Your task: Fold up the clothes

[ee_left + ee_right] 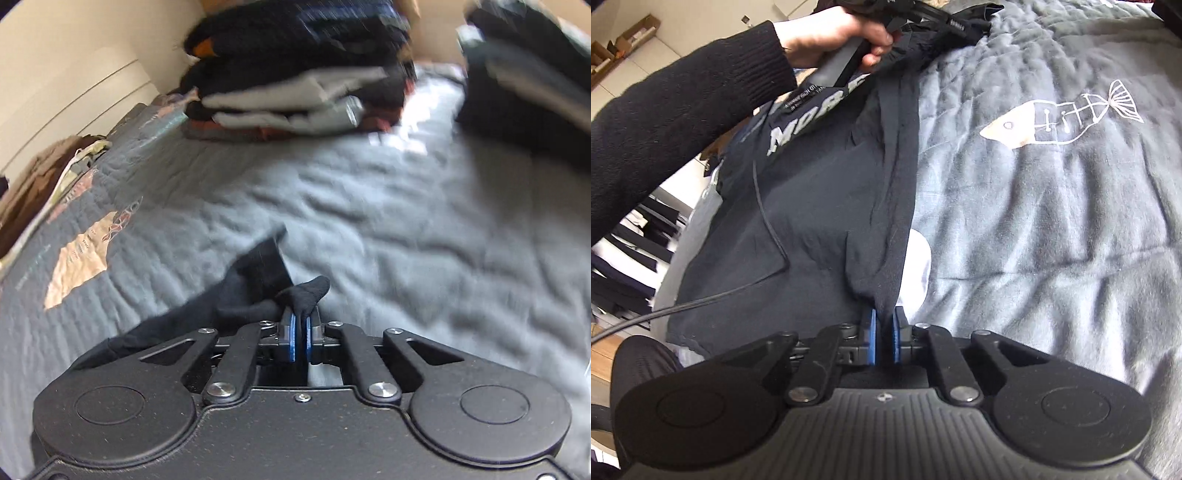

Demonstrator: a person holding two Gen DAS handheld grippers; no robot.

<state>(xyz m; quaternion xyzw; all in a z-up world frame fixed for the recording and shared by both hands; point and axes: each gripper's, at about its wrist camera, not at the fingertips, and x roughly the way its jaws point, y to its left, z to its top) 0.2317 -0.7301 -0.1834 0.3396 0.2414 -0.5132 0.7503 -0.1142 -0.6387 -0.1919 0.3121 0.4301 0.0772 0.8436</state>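
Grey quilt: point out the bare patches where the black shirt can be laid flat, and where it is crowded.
Free: the wide middle of the grey quilt, between the left tool and the folded stack; also the stretch around the fish drawing, right of the black shirt gripped by the right tool. Crowded: the far edge, with the stack and another dark pile.

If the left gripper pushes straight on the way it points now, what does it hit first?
Probably the grey quilt. The left gripper, jaws shut on the black garment, points down at bare bedding; the stack of folded clothes lies farther back. Blur makes depth uncertain.
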